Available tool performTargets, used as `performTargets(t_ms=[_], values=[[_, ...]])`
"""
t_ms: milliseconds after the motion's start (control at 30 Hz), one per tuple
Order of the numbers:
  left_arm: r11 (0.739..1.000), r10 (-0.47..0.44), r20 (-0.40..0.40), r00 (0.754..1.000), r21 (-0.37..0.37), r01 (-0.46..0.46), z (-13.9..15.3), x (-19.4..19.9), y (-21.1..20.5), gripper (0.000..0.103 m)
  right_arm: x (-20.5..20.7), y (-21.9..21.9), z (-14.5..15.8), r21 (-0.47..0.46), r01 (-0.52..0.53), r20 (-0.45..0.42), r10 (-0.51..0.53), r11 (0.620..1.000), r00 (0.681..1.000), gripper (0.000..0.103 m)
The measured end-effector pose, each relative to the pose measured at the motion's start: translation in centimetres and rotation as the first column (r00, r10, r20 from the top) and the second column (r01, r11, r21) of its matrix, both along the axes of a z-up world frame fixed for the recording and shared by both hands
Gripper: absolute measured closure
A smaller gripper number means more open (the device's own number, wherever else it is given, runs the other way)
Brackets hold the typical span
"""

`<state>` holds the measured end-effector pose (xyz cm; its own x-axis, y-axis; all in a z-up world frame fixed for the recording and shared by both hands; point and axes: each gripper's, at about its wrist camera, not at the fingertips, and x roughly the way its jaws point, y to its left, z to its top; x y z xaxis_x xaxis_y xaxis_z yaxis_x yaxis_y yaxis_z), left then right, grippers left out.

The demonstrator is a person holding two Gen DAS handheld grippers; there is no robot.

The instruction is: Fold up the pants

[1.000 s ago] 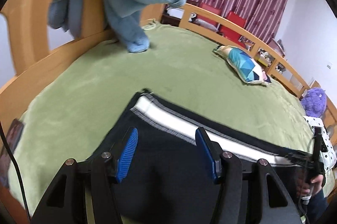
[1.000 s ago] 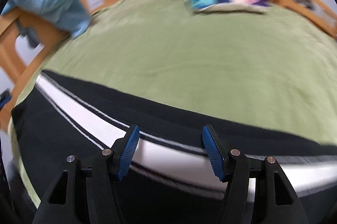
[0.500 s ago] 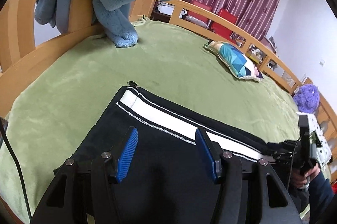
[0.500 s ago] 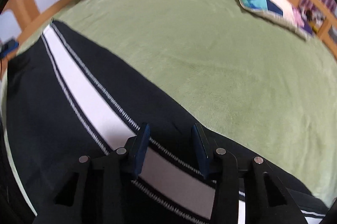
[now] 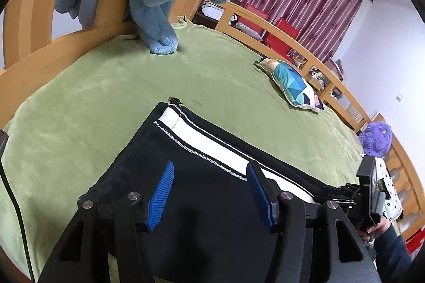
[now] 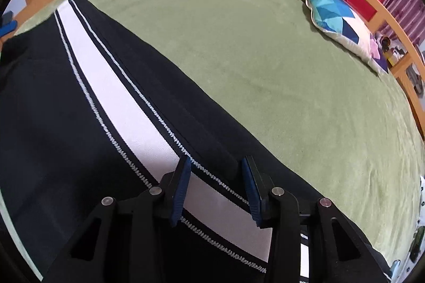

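— On the green blanket (image 6: 265, 49) our black pants (image 5: 202, 192) lie flat, the white side stripe (image 6: 111, 86) running away toward the hem near the wooden bed frame (image 5: 47, 54). Where do we stand?

— Our left gripper (image 5: 209, 192) hovers over the dark cloth with its jaws apart and nothing pinched. Our right gripper (image 6: 216, 184) points steeply down over the stripe farther along the leg; its jaws have just been narrowing, yet we see cloth lying loose between them, not clamped.

— So we're lining up the pinch for the fold?

— That's our reading. We should bite both layers at the far edge, beside the stripe, so the leg lifts as one piece.

— And the left?

— We'd take the same edge nearer the hem, so both ends rise evenly and no crease twists in.

— Any risk?

— Grabbing the top layer only; the blanket could also snag.
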<state>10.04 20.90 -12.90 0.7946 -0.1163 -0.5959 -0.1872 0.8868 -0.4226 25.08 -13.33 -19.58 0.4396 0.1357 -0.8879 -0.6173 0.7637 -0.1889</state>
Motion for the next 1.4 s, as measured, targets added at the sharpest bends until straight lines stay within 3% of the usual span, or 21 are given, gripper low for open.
performTargets(t_ms=[33, 100, 167, 233, 267, 300, 367, 467, 633, 700, 767, 833, 867, 933, 1033, 1133, 1400], values=[[1.0, -0.004, -0.001, 1.0, -0.005, 0.004, -0.1, 0.0, 0.1, 0.048, 0.3, -0.1, 0.0, 0.008, 0.004, -0.003, -0.004, 1.0, 1.0, 0.06], [1.0, -0.009, -0.001, 1.0, -0.009, 0.009, -0.1, -0.1, 0.1, 0.048, 1.2, -0.3, -0.1, 0.015, 0.004, -0.014, -0.004, 1.0, 1.0, 0.046], [1.0, -0.01, 0.003, 1.0, -0.013, 0.01, -0.1, -0.2, 0.1, 0.048, 2.3, -0.8, -0.4, 0.044, 0.015, -0.048, -0.013, 0.999, 0.999, 0.041], [1.0, -0.011, 0.005, 1.0, -0.017, 0.011, 0.0, -0.3, 0.2, 0.048, 3.8, -1.8, -0.7, 0.12, 0.06, -0.152, -0.041, 0.991, 0.988, 0.042], [1.0, -0.01, 0.007, 1.0, -0.019, 0.01, 0.0, -0.3, 0.2, 0.048, 4.0, -2.1, -0.6, 0.138, 0.07, -0.179, -0.045, 0.988, 0.983, 0.052], [1.0, -0.01, 0.01, 1.0, -0.021, 0.01, 0.1, -0.4, 0.3, 0.048, 3.8, -2.0, -0.5, 0.141, 0.065, -0.18, -0.039, 0.988, 0.983, 0.075], [1.0, -0.006, 0.014, 1.0, -0.021, 0.007, 0.1, -0.5, 0.4, 0.048, 2.6, -1.3, 0.1, 0.107, 0.021, -0.147, -0.005, 0.994, 0.989, 0.089], [1.0, 0.002, 0.011, 1.0, -0.027, -0.001, -0.1, -0.6, 0.7, 0.048, 1.1, -0.2, 0.4, 0.029, -0.028, -0.08, 0.03, 0.999, 0.996, 0.095], [0.999, 0.019, -0.006, 1.0, -0.036, -0.019, -0.7, -0.5, 1.2, 0.048, 2.0, -2.0, 4.0, 0.183, 0.049, -0.001, -0.05, 0.982, 0.999, 0.096], [0.999, 0.024, -0.012, 1.0, -0.038, -0.025, -0.9, -0.3, 1.4, 0.048, 2.7, -2.0, 4.5, 0.193, 0.057, 0.026, -0.064, 0.98, 0.998, 0.096], [0.999, 0.028, -0.022, 0.999, -0.036, -0.029, -1.0, 0.0, 1.5, 0.048, 3.7, -1.7, 3.3, 0.17, 0.085, 0.001, -0.086, 0.982, 0.996, 0.096], [0.999, 0.034, -0.026, 0.999, -0.025, -0.035, -1.0, 0.1, 1.6, 0.048, 4.7, -1.4, 0.7, 0.143, 0.102, -0.08, -0.091, 0.984, 0.993, 0.093], [0.999, 0.038, -0.03, 0.999, -0.017, -0.038, -1.0, 0.2, 1.7, 0.048, 4.8, -1.2, -0.2, 0.134, 0.111, -0.076, -0.101, 0.985, 0.992, 0.091], [0.999, 0.046, -0.051, 0.998, 0.005, -0.046, -1.0, 0.5, 2.0, 0.048, 4.0, -1.3, 0.5, 0.153, 0.109, -0.025, -0.106, 0.982, 0.994, 0.085], [0.998, 0.061, -0.085, 0.995, 0.021, -0.06, -1.0, 1.5, 2.8, 0.048, 2.7, -2.1, 1.8, 0.194, 0.131, -0.016, -0.131, 0.972, 0.991, 0.078], [0.998, 0.037, -0.11, 0.993, 0.05, -0.032, -0.7, 3.4, 3.0, 0.048, 0.6, -3.1, 3.1, 0.208, 0.173, 0.02, -0.181, 0.963, 0.983, 0.062], [0.973, -0.025, -0.154, 0.988, 0.225, 0.06, -0.7, 11.0, 2.9, 0.049, -6.4, -8.8, 4.2, 0.294, 0.341, 0.037, -0.367, 0.893, 0.93, 0.058]])
